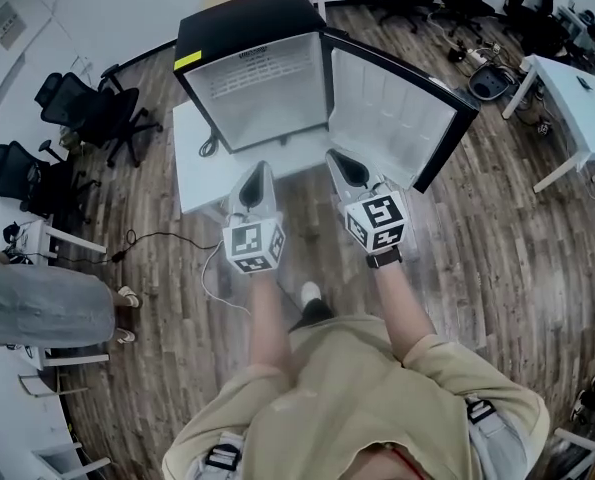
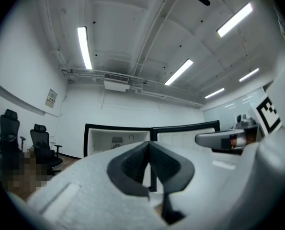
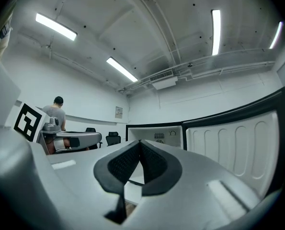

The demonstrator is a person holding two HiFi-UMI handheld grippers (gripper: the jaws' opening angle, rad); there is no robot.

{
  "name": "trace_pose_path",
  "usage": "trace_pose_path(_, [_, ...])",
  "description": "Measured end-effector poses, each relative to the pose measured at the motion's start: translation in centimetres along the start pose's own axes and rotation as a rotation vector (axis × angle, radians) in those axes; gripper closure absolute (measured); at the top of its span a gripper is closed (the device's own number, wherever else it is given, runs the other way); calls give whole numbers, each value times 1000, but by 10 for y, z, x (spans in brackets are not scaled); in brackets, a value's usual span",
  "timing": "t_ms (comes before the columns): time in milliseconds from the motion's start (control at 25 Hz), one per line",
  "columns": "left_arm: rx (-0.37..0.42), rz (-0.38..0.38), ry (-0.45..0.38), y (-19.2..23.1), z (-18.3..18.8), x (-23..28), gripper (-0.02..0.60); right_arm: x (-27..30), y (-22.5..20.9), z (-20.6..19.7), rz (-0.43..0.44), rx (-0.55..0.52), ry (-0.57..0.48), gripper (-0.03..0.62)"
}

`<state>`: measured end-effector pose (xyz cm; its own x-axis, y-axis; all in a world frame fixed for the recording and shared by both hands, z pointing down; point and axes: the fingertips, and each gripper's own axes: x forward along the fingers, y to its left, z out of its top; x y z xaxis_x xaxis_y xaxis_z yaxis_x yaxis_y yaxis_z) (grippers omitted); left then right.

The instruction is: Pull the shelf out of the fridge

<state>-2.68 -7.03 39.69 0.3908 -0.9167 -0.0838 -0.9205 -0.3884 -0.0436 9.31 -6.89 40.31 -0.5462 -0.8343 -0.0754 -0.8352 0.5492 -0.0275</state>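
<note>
Nearest, the left gripper (image 1: 260,171) and right gripper (image 1: 336,160) point level at the fridge (image 1: 245,26), side by side, jaws pressed together on nothing, forearms stretched forward. Beyond, the fridge stands on a white table (image 1: 199,173), its opening facing the person and its door (image 1: 392,113) swung right. Its shelf cannot be made out.

Black office chairs (image 1: 89,108) left, white desk (image 1: 577,98) right, cable (image 1: 172,234) on wood floor (image 1: 517,263)

The inside of the fridge (image 1: 267,93) is too washed out to make out a shelf.
</note>
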Motion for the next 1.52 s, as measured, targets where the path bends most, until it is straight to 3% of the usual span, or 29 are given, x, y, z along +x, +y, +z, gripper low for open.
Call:
trace_pose_path(360, [-32, -35, -13, 77, -3, 62, 581, 100, -3, -7, -19, -9, 26, 589])
trace_pose_path(600, [-65, -120, 5, 106, -16, 92, 581, 142, -34, -15, -183, 87, -7, 589])
trace_pose_path(720, [-75, -166, 10, 114, -26, 100, 581, 158, -37, -25, -218, 117, -9, 589])
trace_pose_path(960, [-74, -169, 20, 133, -42, 125, 581, 195, -32, -49, -153, 146, 48, 589])
trace_pose_path(1520, [-20, -90, 3, 170, -57, 201, 581, 284, -79, -89, -80, 297, 79, 589])
